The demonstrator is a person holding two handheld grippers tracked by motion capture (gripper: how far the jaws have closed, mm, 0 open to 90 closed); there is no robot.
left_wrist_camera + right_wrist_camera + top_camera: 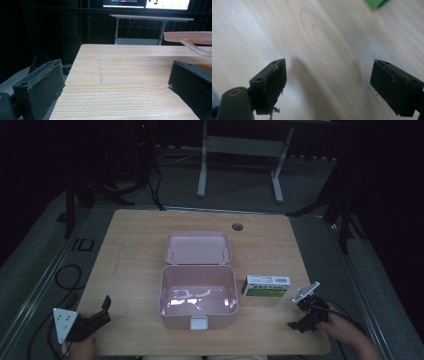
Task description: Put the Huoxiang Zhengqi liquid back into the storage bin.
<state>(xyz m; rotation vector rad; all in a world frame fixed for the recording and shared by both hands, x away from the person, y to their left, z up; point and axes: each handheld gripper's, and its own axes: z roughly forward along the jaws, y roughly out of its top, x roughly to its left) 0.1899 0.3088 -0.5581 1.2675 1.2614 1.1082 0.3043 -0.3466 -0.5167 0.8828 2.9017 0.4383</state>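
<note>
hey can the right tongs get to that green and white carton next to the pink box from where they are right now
Probably yes. The right tongs sit open on the table just near-right of the green and white carton, with bare wood between them. The pink box stands on the carton's far side from the tongs, so it shouldn't block.

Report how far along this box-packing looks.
Done: the pink box lies open and empty, lid back. In hand: nothing; left gripper and right gripper are open over bare table. Left, likely: the green carton, beside the box.
</note>
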